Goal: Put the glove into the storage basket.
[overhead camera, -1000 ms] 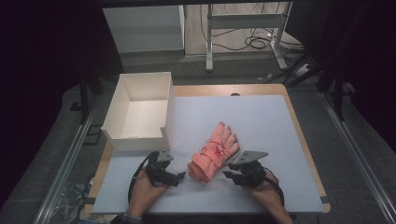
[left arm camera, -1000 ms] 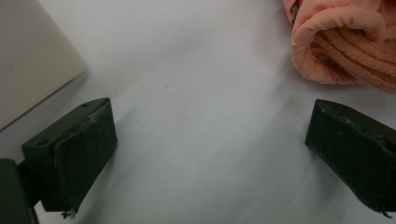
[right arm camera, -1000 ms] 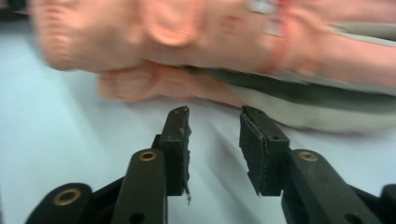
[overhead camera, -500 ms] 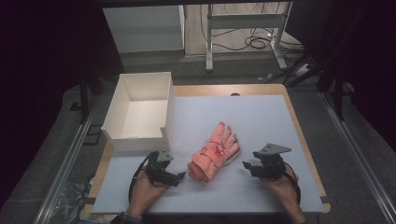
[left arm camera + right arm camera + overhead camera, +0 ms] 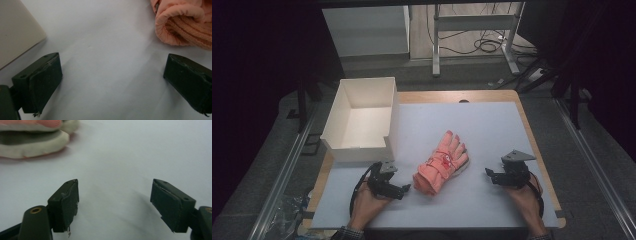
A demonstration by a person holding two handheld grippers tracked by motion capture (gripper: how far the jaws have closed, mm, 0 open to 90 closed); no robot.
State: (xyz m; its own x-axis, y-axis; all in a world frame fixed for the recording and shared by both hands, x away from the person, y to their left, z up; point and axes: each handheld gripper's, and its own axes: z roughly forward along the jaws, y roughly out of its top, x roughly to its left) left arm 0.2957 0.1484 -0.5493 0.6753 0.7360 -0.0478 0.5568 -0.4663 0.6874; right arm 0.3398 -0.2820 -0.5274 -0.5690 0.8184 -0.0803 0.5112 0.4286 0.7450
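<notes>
The pink glove [image 5: 441,164] lies flat on the counter [image 5: 492,130], between my two hands, with its fingers pointing away from me and its knitted cuff toward me. It looks like a pair stacked together, but I cannot say this for sure. Nothing holds it now.

My right tool [image 5: 493,175] has just been opening its jaws, and they stand wide apart with only bare counter between them. In the right gripper view I see the pale edge of the glove [image 5: 35,142] far off at the upper left, well apart from my jaws. My right tool is to the right of the glove, clear of it, I think so that the glove is free to lie as it is.

My left tool [image 5: 404,189] is also open. In the left gripper view the two jaws are spread and nothing is between them; the cuff of the glove [image 5: 185,27] is just beyond the right-hand jaw, near but not touching. The tool rests low on the counter and points toward the cuff, so I judge it is ready to take the glove from this end.

The white box [image 5: 362,85] stands open at the far left of the counter, its corner [image 5: 17,32] near my left tool. It is empty, and I suppose the glove should go there, which is why the left side is the convenient one for grasping.
</notes>
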